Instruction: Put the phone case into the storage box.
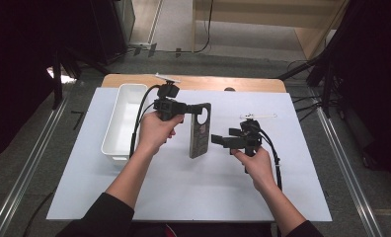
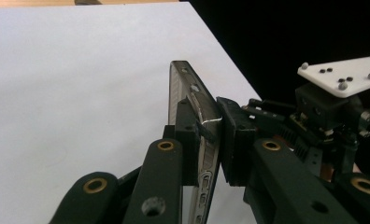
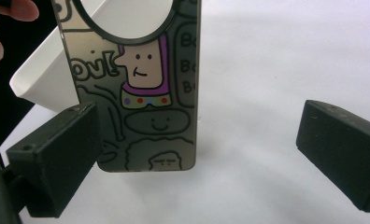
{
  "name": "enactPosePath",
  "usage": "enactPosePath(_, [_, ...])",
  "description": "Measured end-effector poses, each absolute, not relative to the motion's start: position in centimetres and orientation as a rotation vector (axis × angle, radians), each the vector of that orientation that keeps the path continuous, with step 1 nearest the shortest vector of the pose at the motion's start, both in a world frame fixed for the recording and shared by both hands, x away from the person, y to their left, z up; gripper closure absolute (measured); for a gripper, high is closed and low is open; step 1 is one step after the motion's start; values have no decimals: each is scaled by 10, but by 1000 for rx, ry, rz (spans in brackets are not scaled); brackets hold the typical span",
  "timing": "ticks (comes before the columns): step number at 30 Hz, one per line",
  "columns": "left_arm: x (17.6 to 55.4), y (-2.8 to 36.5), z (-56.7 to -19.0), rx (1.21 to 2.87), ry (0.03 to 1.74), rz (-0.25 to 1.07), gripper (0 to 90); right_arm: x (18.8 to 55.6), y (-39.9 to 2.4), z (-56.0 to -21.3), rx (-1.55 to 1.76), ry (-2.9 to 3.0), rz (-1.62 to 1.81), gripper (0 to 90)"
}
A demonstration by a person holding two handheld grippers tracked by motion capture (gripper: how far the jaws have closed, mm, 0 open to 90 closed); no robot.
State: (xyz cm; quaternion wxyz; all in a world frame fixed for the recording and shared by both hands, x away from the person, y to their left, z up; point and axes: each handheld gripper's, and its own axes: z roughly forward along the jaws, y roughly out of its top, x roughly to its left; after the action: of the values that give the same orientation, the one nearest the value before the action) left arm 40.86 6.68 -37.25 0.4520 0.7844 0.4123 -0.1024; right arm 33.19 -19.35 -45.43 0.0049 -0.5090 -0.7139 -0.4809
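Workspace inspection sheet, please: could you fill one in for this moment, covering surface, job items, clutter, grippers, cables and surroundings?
Surface: white sheet over a wooden table.
Job's things: phone case with cartoon drawings and a round camera hole, held upright, lower edge near the sheet.
Clutter: white bin at the left; its inside looks bare.
Grippers: left gripper shut on the phone case near its top; right gripper open, jaws wide, facing the case's lower part, not touching.
Cables: a black cable trails from each gripper; more cables on the floor beyond the table.
Surroundings: dark curtains at both sides, metal rails on the floor, light wooden furniture at the back.
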Motion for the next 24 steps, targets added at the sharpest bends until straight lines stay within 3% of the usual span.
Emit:
enactPosePath(6, [403,70,-368,1954,978,-249,792,331,-196,-453,-1565,-2254,-1513,1])
enactPosePath(8, [401,72,-367,1951,968,-252,792,330,-196,-452,-1552,-2273,-1512,59])
enactPosePath(24, [387,82,-363,1978,871,-263,791,326,-195,-448,-1489,-2295,-1530,59])
